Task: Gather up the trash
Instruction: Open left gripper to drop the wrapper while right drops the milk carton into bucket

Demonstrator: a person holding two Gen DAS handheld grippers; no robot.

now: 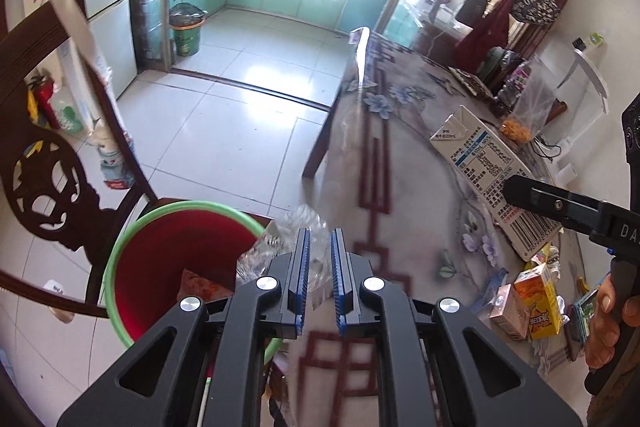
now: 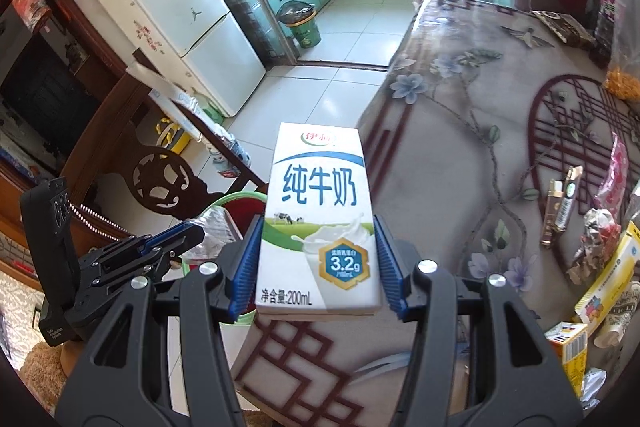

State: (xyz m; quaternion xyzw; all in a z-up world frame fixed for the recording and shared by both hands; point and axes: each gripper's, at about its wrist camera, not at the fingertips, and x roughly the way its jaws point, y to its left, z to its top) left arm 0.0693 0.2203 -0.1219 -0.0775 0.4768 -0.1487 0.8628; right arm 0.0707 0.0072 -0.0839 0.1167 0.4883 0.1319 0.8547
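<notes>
Left gripper [image 1: 320, 255] nearly closed, blue pads pinching a crumpled clear plastic wrapper [image 1: 280, 247], seen at 12 o'clock from the jaws in the left wrist view. Wrapper hanging over the right rim of a red bin with a green rim [image 1: 176, 207], set at 9 o'clock from the gripper, beside the table edge. Inside the bin, a scrap of orange-red packaging [image 1: 200, 285] visible near the bottom.

Right gripper [image 2: 318, 259] held at a middling width, clamped on a white milk carton [image 2: 318, 211] by its two side faces, printed front facing the camera, carton upright along the fingers. In the left wrist view, same carton [image 1: 488, 179] at 2 o'clock, held above the flowered tablecloth [image 1: 400, 155], with a black finger of the right gripper [image 1: 560, 205] across its lower end.

More trash on the table: an orange juice box [image 1: 538, 301] and a pink small box [image 1: 506, 311] at 4 o'clock in the left wrist view; in the right wrist view, crumpled foil wrapper [image 2: 596, 239] at 3 o'clock, a yellow-and-white box [image 2: 616, 275] beside it, a slim brown packet [image 2: 562, 205] a little higher.

Carved dark wooden chair [image 1: 44, 171] at 9 o'clock behind the bin. Green kitchen bin [image 1: 186, 31] far off at 11 o'clock on the tiled floor.
</notes>
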